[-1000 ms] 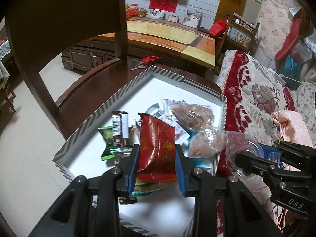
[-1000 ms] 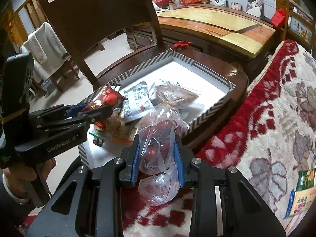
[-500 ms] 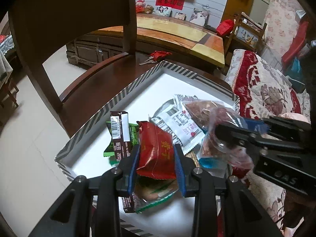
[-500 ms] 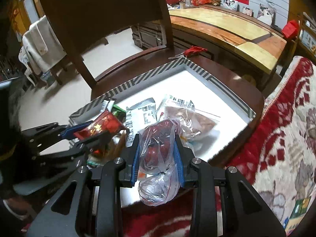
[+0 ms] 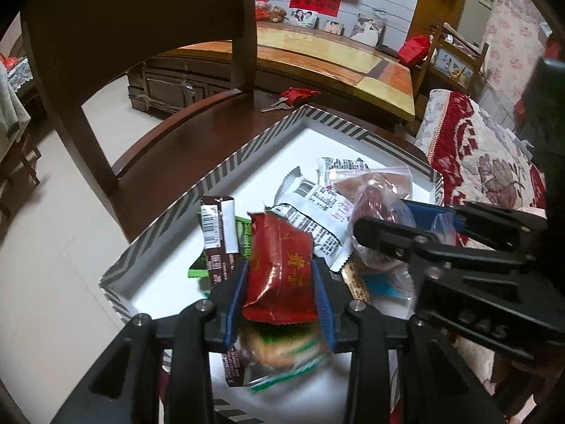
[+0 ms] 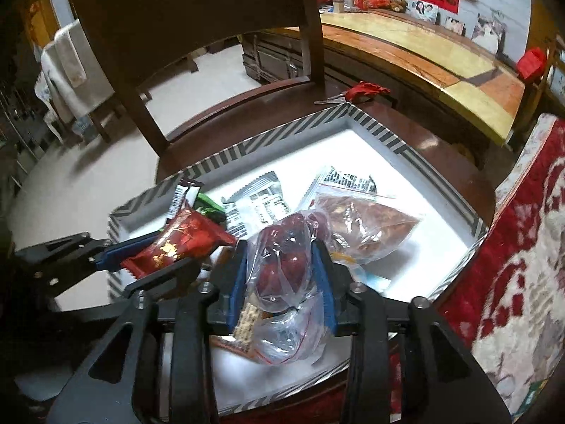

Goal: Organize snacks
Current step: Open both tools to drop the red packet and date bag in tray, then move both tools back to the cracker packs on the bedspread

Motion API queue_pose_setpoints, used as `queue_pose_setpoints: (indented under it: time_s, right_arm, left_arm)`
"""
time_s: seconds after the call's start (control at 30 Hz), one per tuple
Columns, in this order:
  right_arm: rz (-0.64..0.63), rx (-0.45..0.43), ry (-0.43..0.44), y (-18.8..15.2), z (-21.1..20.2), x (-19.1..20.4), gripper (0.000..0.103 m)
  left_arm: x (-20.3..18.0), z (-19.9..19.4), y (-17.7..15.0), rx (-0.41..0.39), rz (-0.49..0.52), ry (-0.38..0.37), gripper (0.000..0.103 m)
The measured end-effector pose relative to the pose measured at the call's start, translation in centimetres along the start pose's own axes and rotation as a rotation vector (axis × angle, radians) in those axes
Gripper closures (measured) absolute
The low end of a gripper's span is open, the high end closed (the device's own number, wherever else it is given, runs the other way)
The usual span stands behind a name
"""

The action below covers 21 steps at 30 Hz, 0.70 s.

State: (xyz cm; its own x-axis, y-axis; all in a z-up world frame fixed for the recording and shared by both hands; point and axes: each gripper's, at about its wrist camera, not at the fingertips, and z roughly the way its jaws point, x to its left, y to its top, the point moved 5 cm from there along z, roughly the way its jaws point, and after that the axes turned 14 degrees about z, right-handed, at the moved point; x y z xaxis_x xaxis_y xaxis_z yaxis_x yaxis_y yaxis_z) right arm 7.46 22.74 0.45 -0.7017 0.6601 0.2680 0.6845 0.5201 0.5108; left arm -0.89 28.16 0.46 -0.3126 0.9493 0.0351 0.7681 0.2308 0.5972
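Striped-rimmed white tray (image 5: 219,162) rests on a dark wooden chair (image 5: 183,148).

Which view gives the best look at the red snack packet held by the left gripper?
The left wrist view: the red snack packet sits centred and upright between the left gripper's fingers, gold print facing the camera. The right wrist view shows the packet only from the side, tilted and partly hidden by a finger.
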Motion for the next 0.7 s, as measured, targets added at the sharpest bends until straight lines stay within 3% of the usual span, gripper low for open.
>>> queue_pose_setpoints:
  time_s: [0.2, 0.27, 0.7]
  right_arm:
    - [0.003, -0.008, 0.036, -0.5, -1.3, 0.7, 0.058]
    - [0.006, -0.010, 0.036, -0.6, -1.6, 0.7, 0.058]
    - [0.101, -0.093, 0.065, -2.4, -6.0, -1.2, 0.058]
  left_arm:
    - [0.0, -0.7, 0.1, -0.015, 0.009, 0.022, 0.046]
    - [0.0, -1.1, 0.1, -0.020, 0.011, 0.032, 0.036]
    - [-0.8, -3.8, 0.4, -0.079, 0.032, 0.092, 0.020]
